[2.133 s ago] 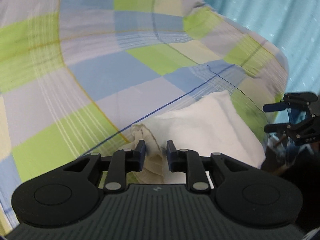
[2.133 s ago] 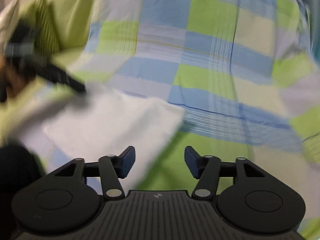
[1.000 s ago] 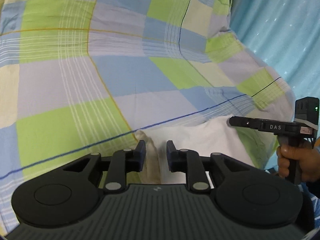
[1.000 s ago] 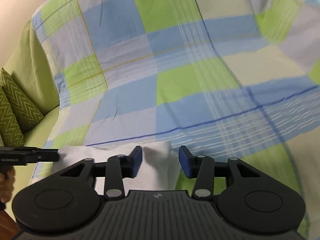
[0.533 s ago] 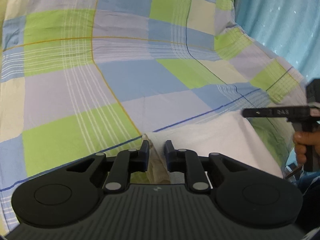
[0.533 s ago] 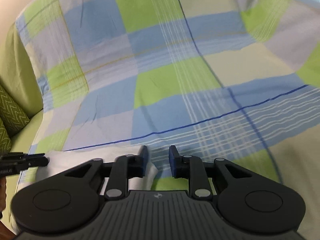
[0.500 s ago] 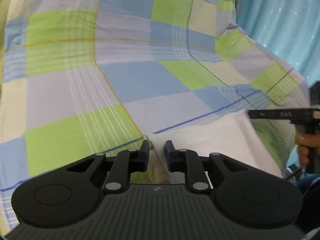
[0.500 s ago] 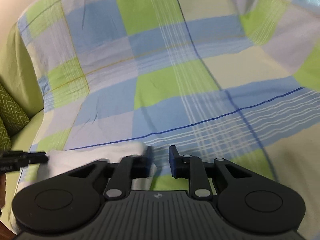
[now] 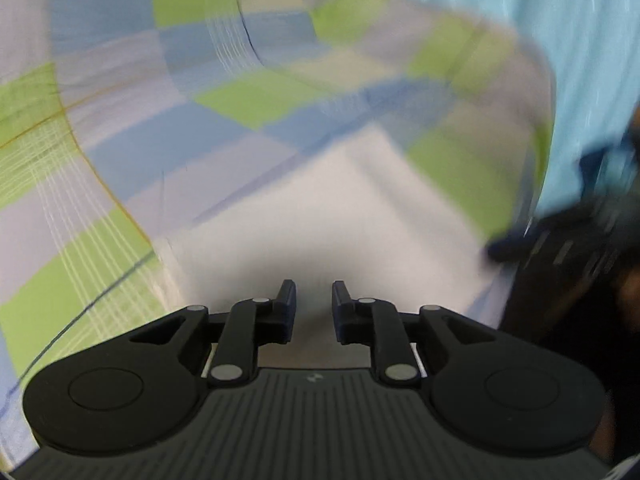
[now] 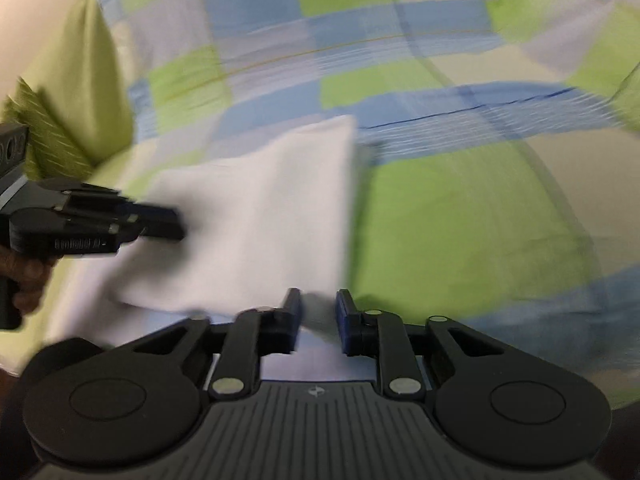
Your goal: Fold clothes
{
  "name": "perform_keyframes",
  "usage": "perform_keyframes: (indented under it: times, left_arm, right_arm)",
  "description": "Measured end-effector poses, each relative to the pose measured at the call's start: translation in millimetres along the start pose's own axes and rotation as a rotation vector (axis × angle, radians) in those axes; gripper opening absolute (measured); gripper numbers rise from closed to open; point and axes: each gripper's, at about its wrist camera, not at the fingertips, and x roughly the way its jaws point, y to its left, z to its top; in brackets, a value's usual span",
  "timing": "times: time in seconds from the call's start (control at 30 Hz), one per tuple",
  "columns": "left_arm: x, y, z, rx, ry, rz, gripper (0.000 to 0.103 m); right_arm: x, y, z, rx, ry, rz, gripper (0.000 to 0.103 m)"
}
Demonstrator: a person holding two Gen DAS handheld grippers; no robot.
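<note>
The white cloth (image 10: 256, 216) lies flat on a checked sheet (image 10: 460, 208), its near edge running between the fingers of both grippers. The left gripper (image 9: 314, 300) has its jaws a little apart with cloth in the gap; whether they pinch it I cannot tell. The same goes for the right gripper (image 10: 318, 308) at the cloth's right corner. A hand (image 10: 24, 280) holds the left gripper level, pointing across the cloth. The cloth looks smooth, folded, blurred.
</note>
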Motion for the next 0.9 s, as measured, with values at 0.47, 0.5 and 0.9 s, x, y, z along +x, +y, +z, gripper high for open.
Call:
perform_keyframes:
  times: [0.47, 0.5, 0.9]
  left_arm:
    - [-56.3, -58.8, -53.4, 0.587, -0.057, 0.069, 0.032]
    - [-53.0, -64.2, -53.6, 0.602, -0.050, 0.076, 0.033]
    - [7.3, -122.9, -58.5, 0.932, 0.030, 0.351, 0.011]
  right_arm:
    - [32.0, 104.0, -68.2, -1.141, -0.063, -0.330, 0.041]
    - [35.3, 103.9, -68.2, -1.159, -0.064, -0.335, 0.041]
    - [34.7, 84.9, -49.2, -1.124, -0.074, -0.335, 0.005]
